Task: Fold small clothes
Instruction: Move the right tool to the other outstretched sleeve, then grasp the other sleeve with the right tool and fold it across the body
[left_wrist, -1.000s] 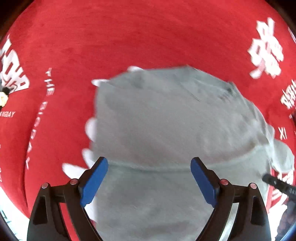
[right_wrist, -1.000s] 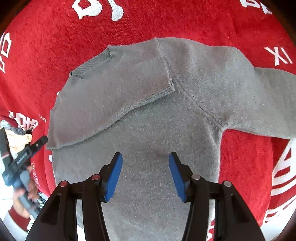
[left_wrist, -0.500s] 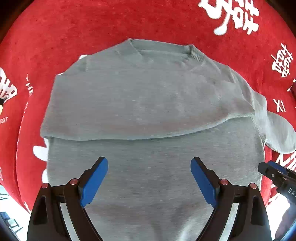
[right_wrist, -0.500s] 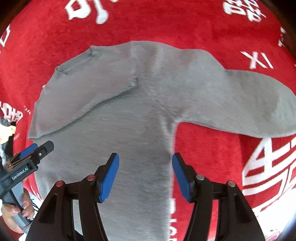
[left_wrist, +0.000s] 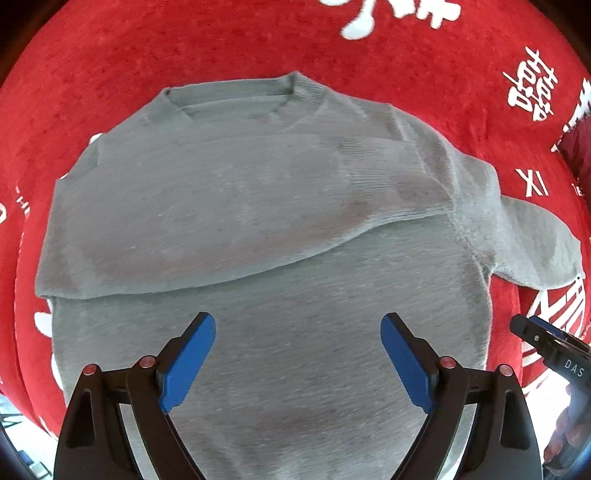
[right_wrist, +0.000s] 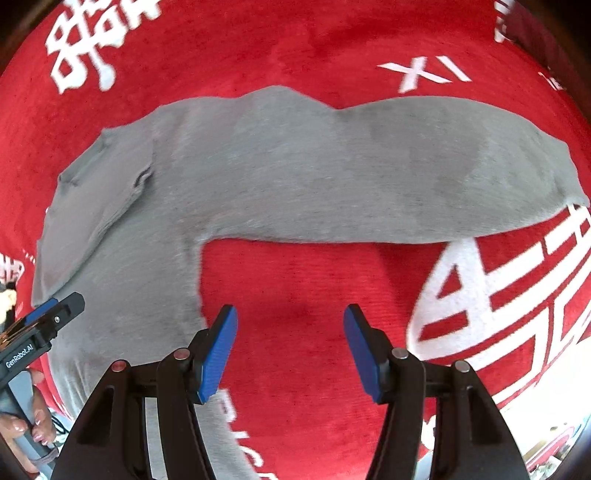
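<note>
Left wrist, grey sweater (left_wrist: 280, 229) flat, collar pointing away

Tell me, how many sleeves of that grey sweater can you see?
2. One sleeve is folded across the chest of the grey sweater. The other sleeve lies stretched out flat on the red cloth, ahead of the right hand-held gripper.
</note>
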